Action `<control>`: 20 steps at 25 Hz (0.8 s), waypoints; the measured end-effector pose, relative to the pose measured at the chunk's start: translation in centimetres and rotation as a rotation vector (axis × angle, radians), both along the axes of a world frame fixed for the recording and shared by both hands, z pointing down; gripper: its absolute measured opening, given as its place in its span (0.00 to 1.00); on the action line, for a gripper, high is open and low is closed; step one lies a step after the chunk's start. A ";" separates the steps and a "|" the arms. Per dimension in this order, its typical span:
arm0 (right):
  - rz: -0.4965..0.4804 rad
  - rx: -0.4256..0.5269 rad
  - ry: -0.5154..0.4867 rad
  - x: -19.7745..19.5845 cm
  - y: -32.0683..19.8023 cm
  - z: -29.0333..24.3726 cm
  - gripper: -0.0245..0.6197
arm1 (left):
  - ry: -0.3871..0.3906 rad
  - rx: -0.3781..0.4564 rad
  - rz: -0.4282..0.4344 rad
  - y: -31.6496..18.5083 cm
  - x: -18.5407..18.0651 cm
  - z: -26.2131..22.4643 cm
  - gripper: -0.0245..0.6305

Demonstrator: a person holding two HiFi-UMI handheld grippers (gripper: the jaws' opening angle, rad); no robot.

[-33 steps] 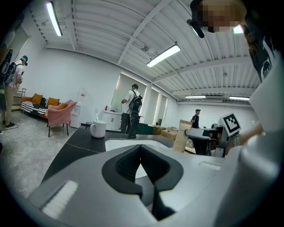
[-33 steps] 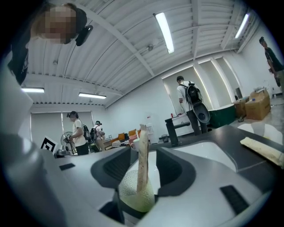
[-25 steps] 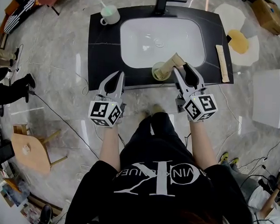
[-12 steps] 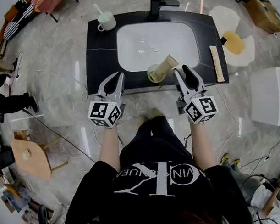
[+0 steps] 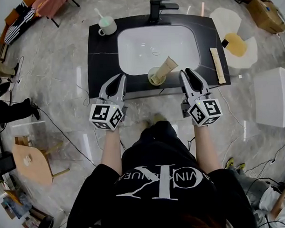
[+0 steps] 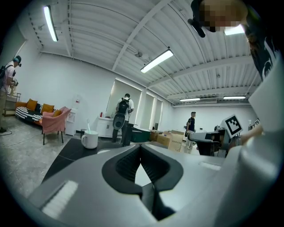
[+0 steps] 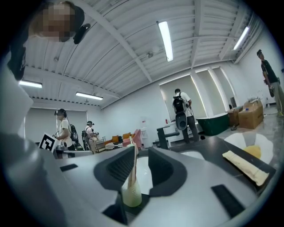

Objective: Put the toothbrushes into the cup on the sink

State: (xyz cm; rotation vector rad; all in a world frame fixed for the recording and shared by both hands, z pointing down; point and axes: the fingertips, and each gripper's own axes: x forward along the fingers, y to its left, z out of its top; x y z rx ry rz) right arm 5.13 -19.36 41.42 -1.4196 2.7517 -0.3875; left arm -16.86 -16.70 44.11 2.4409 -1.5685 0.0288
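Near two cups (image 5: 108, 26) (image 5: 155, 79) and three toothbrushes (image 5: 100, 14) (image 5: 166, 66) (image 5: 217, 65), left tool (image 5: 122, 77) sits closed; right tool (image 5: 188, 73) gapes empty, jaws just closing.

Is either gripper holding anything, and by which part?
Nothing. Left gripper is shut, empty. Right gripper: jaws, just closing, have nothing between; cup with toothbrush stands apart.

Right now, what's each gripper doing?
Left gripper: closed, empty.
Right gripper: open, jaws just been closing, nothing between them; wrapped toothbrush stands free in the beige cup.

Left gripper (image 6: 140, 146) jaws together; mug (image 6: 90, 139) beyond.
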 end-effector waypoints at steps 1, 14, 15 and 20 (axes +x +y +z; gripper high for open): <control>0.005 -0.002 0.004 0.1 0.0 0.0 0.20 | 0.000 0.003 0.000 0.0 0.0 -0.1 0.06; 0.023 0.017 0.053 1.0 -0.3 -1.3 0.12 | 0.009 0.034 -0.007 -0.3 0.2 -1.7 0.06; 0.025 0.019 0.053 1.1 -0.3 -1.5 0.12 | 0.009 0.036 -0.006 -0.3 0.2 -1.9 0.06; 0.030 0.035 0.060 1.4 -0.4 -2.1 0.10 | 0.012 0.051 -0.007 -0.5 0.3 -2.4 0.06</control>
